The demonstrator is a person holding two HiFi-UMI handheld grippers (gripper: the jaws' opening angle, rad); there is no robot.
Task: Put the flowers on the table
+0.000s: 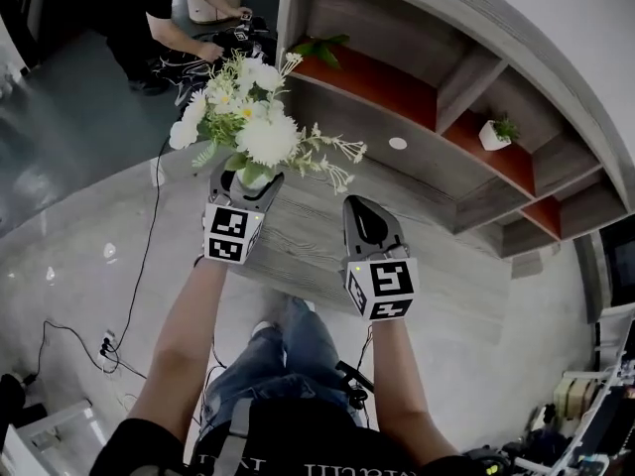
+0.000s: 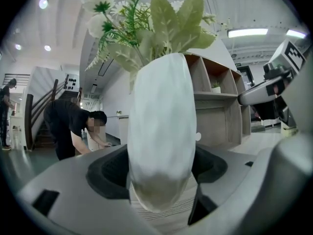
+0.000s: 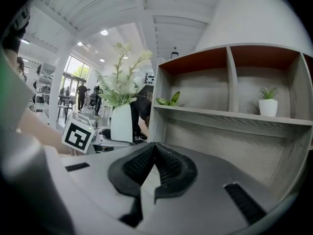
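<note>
The shelf unit stands behind the bench, with its compartments open toward the person. The task's thing, a bunch of white flowers standing in a white vase, is over the far part of the bench, close to the shelf unit. The left claw is clenched on the lower body of the vase, one jaw on each side, and holds it upright. The left gripper view shows bench wood directly beneath the rounded base. Whether the base bears on the bench or hangs just above it cannot be determined. Judged from this, the step in hand is placement: either the final lowering or the moment before release. Release requires the base to sit flat and the vase to stay vertical, because the tall, spreading blooms probably make it top-heavy. The jaws must then part evenly and withdraw clear of the stems. The right claw is clenched on nothing and hangs beside the left over the bench. In one shelf compartment, a small white pot contains a green plant.
</note>
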